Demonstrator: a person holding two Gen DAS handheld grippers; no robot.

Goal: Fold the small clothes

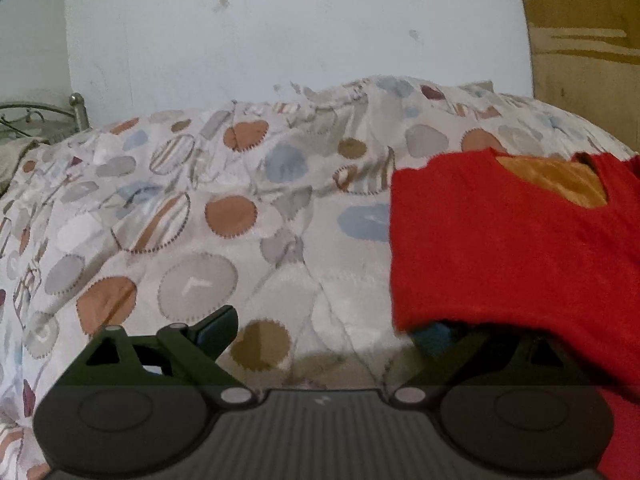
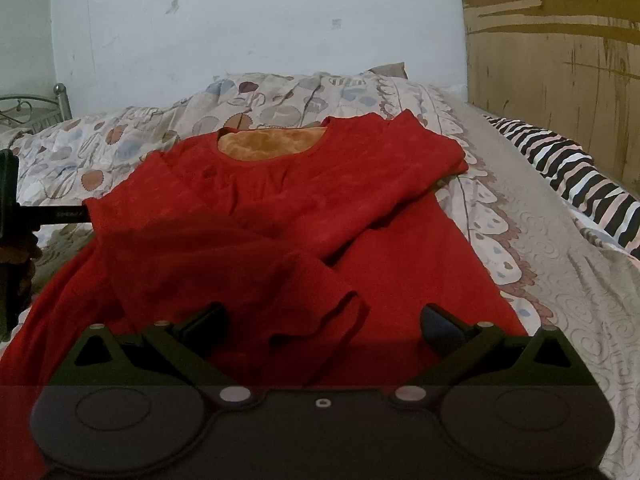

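Red knit sweater (image 2: 304,216) is spread on the patterned quilt (image 1: 240,216), sleeves already crossed inward; body folds remain. Both the left gripper (image 1: 324,330) and right gripper (image 2: 322,320) are held apart, nothing clamped.

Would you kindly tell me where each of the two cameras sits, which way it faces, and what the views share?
Left wrist: sits on the left hand-held gripper, low over the patterned bedspread, facing the white wall; its fingers are spread, the right one under the red garment.
Right wrist: sits on the right hand-held gripper, looking up the red garment towards its neckline, fingers open above the cloth; the left hand-held gripper shows at the left edge.
Shared: the garment, bedspread, wall and wooden board.
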